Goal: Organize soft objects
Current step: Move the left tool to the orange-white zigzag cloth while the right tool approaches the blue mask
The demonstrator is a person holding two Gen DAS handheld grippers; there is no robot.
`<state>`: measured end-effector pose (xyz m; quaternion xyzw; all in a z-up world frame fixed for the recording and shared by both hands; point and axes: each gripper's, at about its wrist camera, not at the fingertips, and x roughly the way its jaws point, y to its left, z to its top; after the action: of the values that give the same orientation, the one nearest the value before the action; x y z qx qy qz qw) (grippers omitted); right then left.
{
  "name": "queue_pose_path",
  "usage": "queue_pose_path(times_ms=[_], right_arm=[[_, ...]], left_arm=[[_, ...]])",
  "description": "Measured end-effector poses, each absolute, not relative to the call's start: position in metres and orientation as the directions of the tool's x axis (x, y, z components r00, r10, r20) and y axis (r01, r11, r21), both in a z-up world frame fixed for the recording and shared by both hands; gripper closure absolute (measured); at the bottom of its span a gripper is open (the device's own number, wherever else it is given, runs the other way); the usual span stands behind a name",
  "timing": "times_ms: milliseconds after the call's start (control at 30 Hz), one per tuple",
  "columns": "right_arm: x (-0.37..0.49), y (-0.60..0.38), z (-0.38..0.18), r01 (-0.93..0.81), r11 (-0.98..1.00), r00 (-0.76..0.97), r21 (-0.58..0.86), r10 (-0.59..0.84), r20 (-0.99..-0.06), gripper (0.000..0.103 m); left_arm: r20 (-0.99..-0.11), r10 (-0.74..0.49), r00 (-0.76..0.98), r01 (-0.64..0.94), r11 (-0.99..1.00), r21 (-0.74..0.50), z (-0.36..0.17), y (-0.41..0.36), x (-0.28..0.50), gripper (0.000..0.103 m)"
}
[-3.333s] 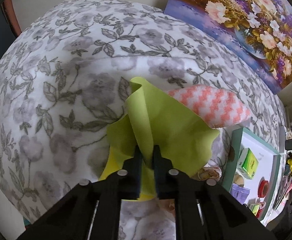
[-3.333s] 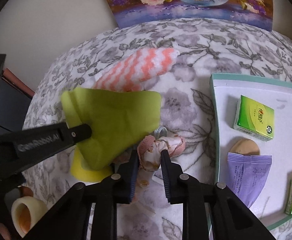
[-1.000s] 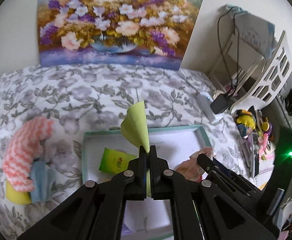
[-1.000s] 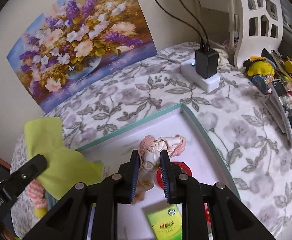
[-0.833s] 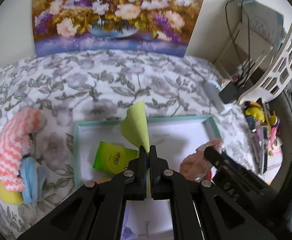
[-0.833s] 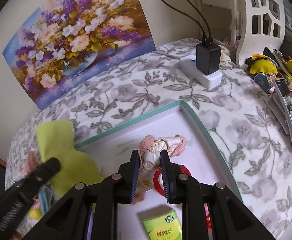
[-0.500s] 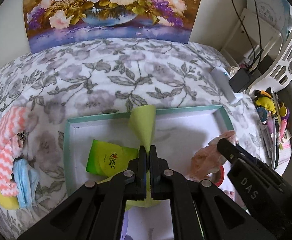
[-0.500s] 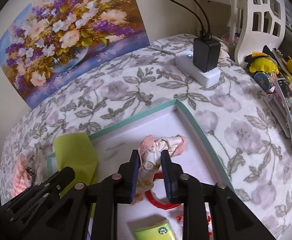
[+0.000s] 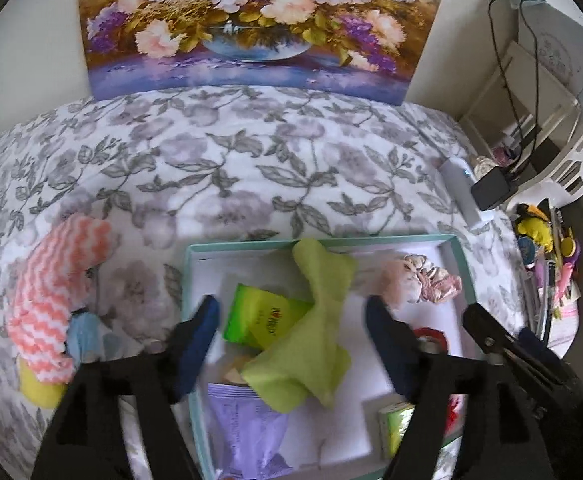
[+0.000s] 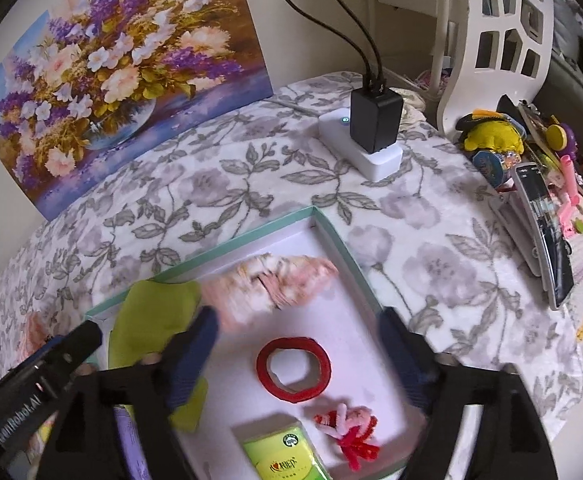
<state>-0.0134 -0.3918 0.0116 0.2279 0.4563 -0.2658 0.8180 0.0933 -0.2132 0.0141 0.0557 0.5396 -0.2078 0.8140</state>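
Green cloth (image 9: pixel 311 340), soft and crumpled, lies loose in the teal-rimmed tray (image 9: pixel 195 320), draped over a glossy green packet (image 9: pixel 259 316); left gripper (image 9: pixel 291 344) spread wide, holding nothing. Pink ruffled scrunchie (image 9: pixel 431 280) sits at the tray's far right corner.

Right wrist view: right gripper (image 10: pixel 295 356) fingers splayed, empty; scrunchie (image 10: pixel 275 284) blurred, near the tray's far corner, beyond a red tape ring (image 10: pixel 293 368).

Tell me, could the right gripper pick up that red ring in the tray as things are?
Probably yes: the right gripper is open above the red ring, which lies bare on the tray floor with nothing covering it.
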Motion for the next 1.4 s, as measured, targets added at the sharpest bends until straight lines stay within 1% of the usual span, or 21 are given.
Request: queue_pose_path(times_ms=[133, 267, 300, 533, 733, 1167, 1400], right_arm=[[-0.014, -0.390, 0.011, 0.646, 0.757, 0.415, 0.092, -0.248, -0.875, 0.000], [-0.012, -0.389, 0.006, 0.649, 0.757, 0.391, 0.074, -0.248, -0.886, 0.000], [-0.012, -0.389, 0.006, 0.650, 0.757, 0.383, 0.064, -0.254, -0.888, 0.000], [-0.014, -0.386, 0.006, 0.655, 0.754, 0.367, 0.049, -0.261, -0.893, 0.000], [-0.015, -0.375, 0.010, 0.653, 0.757, 0.354, 0.028, -0.272, -0.895, 0.000], [-0.021, -0.318, 0.008, 0.587, 0.809, 0.336, -0.002, -0.246, -0.909, 0.000], [-0.027, -0.284, 0.010, 0.539, 0.842, 0.349, 0.000, -0.224, -0.910, 0.000]], left_arm=[[-0.915, -0.216, 0.340, 0.368, 0.926, -0.082, 0.003, -0.206, 0.098, 0.021], [-0.918, -0.195, 0.345, 0.342, 0.937, -0.071, 0.001, -0.200, 0.102, 0.011], [-0.916, -0.197, 0.349, 0.338, 0.938, -0.073, 0.002, -0.199, 0.102, 0.011], [-0.920, -0.199, 0.337, 0.332, 0.940, -0.081, 0.004, -0.193, 0.102, 0.011], [-0.924, -0.169, 0.342, 0.324, 0.945, -0.052, 0.011, -0.178, 0.099, 0.011], [-0.936, -0.093, 0.339, 0.269, 0.963, 0.002, 0.023, -0.113, 0.084, 0.011], [-0.939, -0.094, 0.332, 0.212, 0.977, -0.023, 0.027, -0.069, 0.079, 0.011]])
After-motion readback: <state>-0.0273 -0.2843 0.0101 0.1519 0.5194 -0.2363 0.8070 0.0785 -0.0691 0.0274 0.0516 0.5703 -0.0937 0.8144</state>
